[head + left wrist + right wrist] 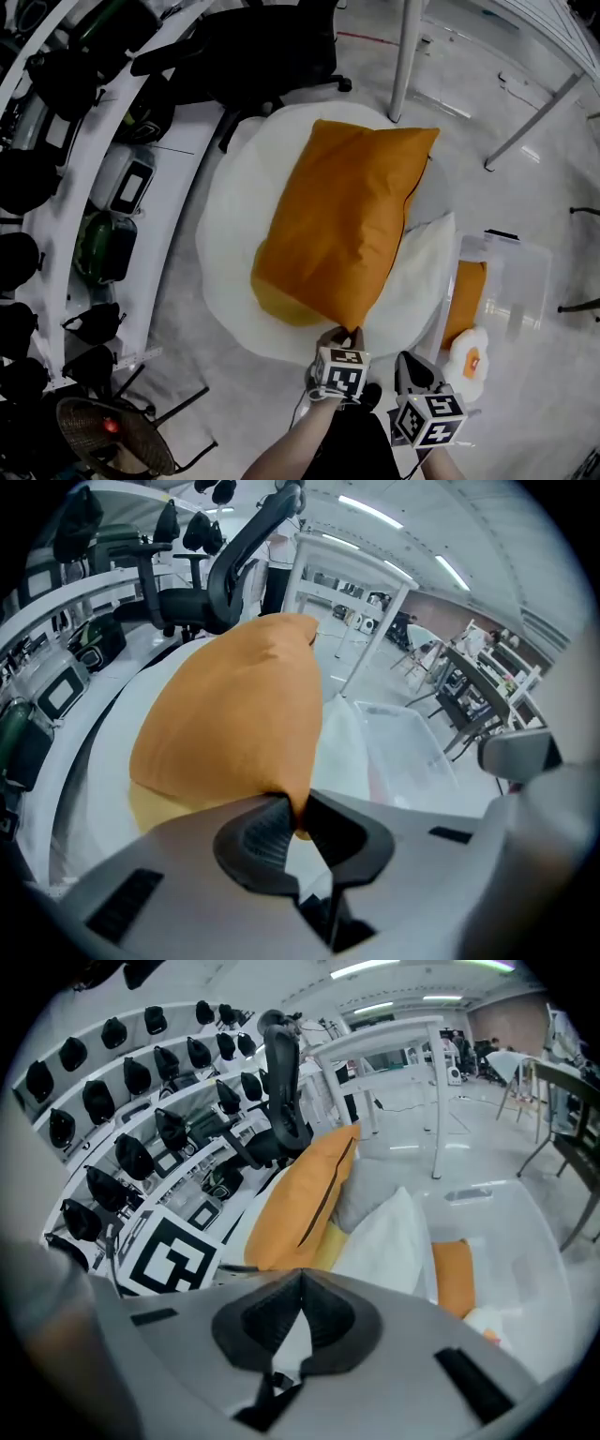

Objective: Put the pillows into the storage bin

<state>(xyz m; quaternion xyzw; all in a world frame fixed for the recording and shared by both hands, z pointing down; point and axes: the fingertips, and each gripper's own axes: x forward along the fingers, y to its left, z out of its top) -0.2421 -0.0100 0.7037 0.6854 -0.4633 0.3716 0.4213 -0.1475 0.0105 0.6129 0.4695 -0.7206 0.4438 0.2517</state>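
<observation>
the left tool (348, 335) pinches the near corner of a large orange rectangular fabric pillow (349, 217). in the left gripper view the two dark ribbed pads (265, 829) are pressed onto a fold of the orange cloth, and the orange rectangular fabric pillow (234, 719) rises away from the left tool (298, 808) towards a black office chair (202, 569). the pillow lies slantwise on a large round white pad (230, 234) on the floor, its far end towards the black office chair (258, 47). a paler yellow patch (279, 302) shows under its near edge.

a white soft pillow (427, 264) lies at its right side, partly beneath it. just to the right of that stands a clear plastic storage bin (521, 255). a smaller orange pillow (466, 298) stands on edge inside it, and a fried-egg shaped plush (469, 362) lies at the bin's near end.

the right tool (410, 364) hangs near the person's body, beside the left one and apart from all the pillows. in the right gripper view its pads are pressed together with nothing between them, and the right tool (302, 1283) looks past the orange rectangular fabric pillow (302, 1202) and the white soft pillow (389, 1241) towards the clear plastic storage bin (525, 1232).

a curved white desk (89, 178) carrying dark gear runs along the left.
</observation>
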